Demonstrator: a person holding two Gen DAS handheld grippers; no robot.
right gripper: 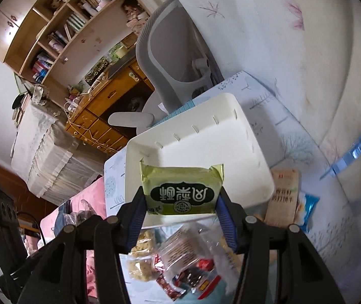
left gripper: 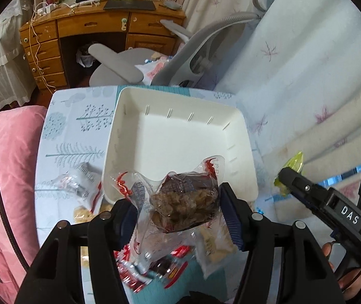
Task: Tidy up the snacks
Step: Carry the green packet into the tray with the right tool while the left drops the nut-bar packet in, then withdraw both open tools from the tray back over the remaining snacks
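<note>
A white rectangular tray (left gripper: 119, 131) stands on the tree-patterned tablecloth with nothing inside it. My left gripper (left gripper: 179, 212) is shut on a clear packet of brown snack (left gripper: 183, 202), held over the tray's near rim. My right gripper (right gripper: 180, 210) is shut on a green packet with dark lettering (right gripper: 183, 190), also held above the near edge of the tray (right gripper: 256, 167). In the left wrist view, one finger of the right gripper (left gripper: 307, 187) comes in from the right, with the green packet (left gripper: 290, 169) at its tip.
Several loose snack packets (left gripper: 155, 268) lie on the table below the grippers, one clear packet (left gripper: 79, 185) left of the tray. A beige packet (right gripper: 283, 197) and a blue one (right gripper: 307, 207) lie right of it. Pink bedding (left gripper: 8, 164), a grey office chair (left gripper: 180, 58) and a wooden desk (left gripper: 99, 25) surround the table.
</note>
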